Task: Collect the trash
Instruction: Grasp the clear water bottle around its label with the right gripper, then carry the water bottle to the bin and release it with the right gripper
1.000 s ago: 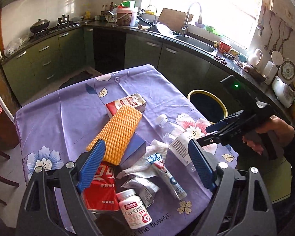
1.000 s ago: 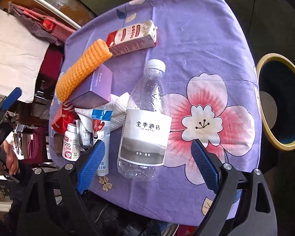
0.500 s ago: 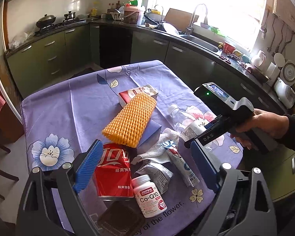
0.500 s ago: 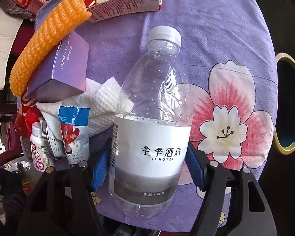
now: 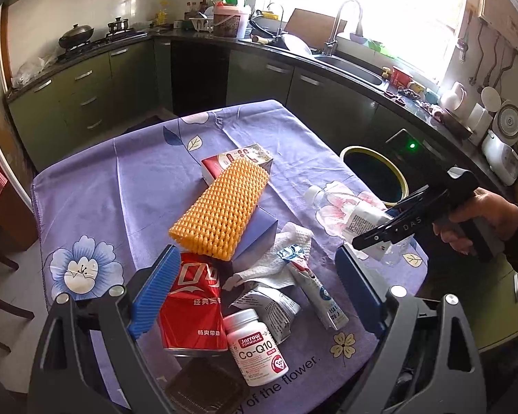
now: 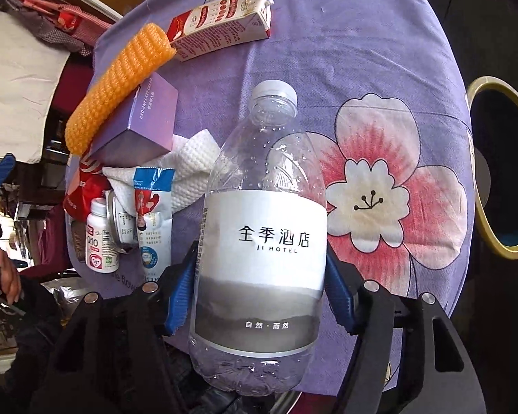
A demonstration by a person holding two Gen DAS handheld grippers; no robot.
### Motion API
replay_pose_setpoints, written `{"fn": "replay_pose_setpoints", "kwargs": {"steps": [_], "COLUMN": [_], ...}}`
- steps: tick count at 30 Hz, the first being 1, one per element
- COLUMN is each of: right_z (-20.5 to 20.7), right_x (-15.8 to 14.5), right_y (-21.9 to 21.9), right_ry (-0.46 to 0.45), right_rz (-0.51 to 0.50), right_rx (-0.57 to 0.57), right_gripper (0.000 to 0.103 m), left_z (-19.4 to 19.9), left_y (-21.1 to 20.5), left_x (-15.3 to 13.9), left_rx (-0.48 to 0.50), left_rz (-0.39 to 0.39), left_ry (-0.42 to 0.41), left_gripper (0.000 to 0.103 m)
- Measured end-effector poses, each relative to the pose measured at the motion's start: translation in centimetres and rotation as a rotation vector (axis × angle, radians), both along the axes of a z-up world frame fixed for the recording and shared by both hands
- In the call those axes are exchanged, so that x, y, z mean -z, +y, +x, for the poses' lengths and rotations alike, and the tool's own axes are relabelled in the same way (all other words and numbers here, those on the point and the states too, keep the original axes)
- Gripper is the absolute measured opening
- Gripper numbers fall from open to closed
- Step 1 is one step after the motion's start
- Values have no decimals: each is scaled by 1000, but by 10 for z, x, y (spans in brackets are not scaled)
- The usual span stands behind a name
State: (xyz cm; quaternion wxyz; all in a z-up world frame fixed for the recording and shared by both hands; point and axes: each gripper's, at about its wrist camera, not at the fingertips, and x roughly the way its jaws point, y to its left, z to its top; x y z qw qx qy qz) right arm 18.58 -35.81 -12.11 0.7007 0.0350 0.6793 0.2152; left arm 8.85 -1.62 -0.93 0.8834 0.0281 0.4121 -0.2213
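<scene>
While left jaws gape, right gripper [image 6: 259,296] clamps smooth clear plastic bottle [image 6: 262,227].

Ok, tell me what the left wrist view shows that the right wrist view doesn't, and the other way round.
Only the left wrist view shows the kitchen counter with the sink, the stove pot, and the right gripper from outside, in the person's hand.

Only the right wrist view shows the water bottle's label head-on, with the blue fingers pressed against its two sides; they have just been closing.

Both show the water bottle, orange foam net, milk carton, purple box, pill bottle and the yellow-rimmed bin.
</scene>
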Motion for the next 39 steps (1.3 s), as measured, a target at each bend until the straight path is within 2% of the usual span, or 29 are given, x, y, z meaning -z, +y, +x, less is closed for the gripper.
{"fn": "replay_pose_setpoints", "kwargs": {"steps": [5, 12, 17, 20, 25, 32, 35, 39], "right_z": [-13, -7, 11, 38, 84, 121, 126, 120], "right_x": [-19, -55, -78, -66, -13, 55, 67, 52], "right_y": [-22, -45, -116, -171, -248, -294, -306, -311], "right_ry": [-43, -100, -149, -127, -11, 76, 92, 37], "right_rz": [46, 65, 21, -35, -87, -126, -109, -98], "right_rx": [32, 51, 182, 301, 453, 551, 586, 584], "right_gripper": [65, 65, 66, 66, 66, 64, 72, 72], "left_z": [0, -4, -4, -2, 8, 24, 26, 29], "left_y": [-7, -17, -20, -24, -31, -34, -38, -44], "left_x": [-1, -5, -7, -4, 5, 13, 13, 12], "left_rx": [6, 19, 29, 35, 32, 0, 3, 15], "left_rz": [13, 31, 44, 47, 65, 87, 96, 114], "left_ry": [-3, -14, -22, -14, 13, 46, 50, 47], "left_gripper": [87, 87, 89, 89, 89, 89, 89, 89]}}
